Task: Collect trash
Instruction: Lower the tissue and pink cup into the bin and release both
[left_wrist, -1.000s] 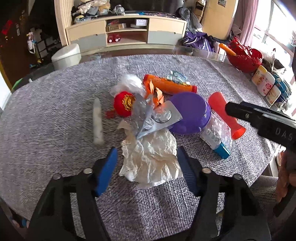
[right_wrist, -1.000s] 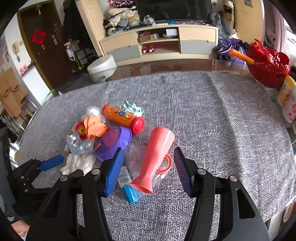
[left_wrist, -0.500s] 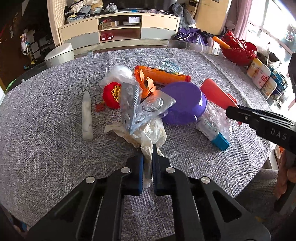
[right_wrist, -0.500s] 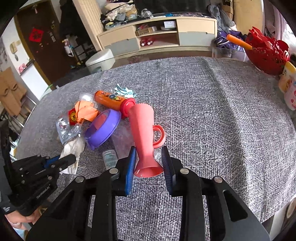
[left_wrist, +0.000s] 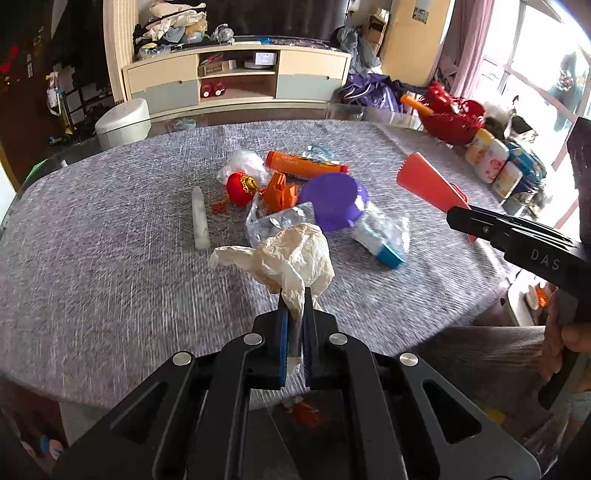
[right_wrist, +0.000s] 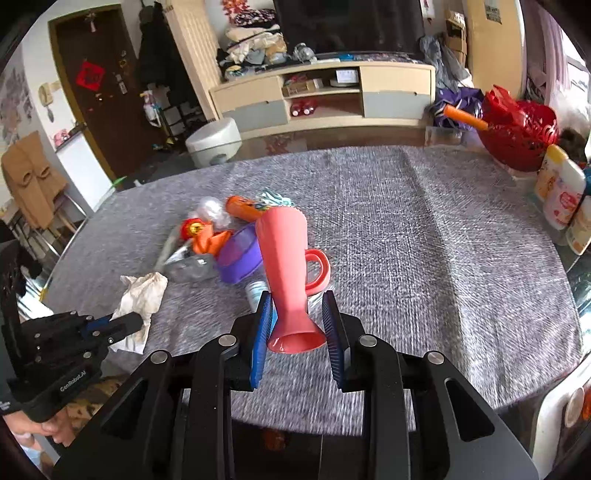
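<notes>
Left wrist view: the left tongs are clamped tight on a crumpled cream paper napkin, which hangs clear above the grey woven tabletop. A second ago those tongs stood wide around the napkin as it lay flat — now it is bunched and lifted. The near tabletop edge runs just under the tongs; bare cloth lies wide to the left. Beyond sit a purple plastic bowl, an orange tube, a red round ornament and a white stick. At right the right tongs' black arm shows side-on, only part of the pink cup ahead of it.

Right wrist view: the right tongs have narrowed since a second ago and grip the foot of a pink plastic handled cup, raised off the cloth — earlier it lay between spread pads. Open cloth stretches right toward a red basket at the far edge. The left tongs appear lower left, napkin pinched.
</notes>
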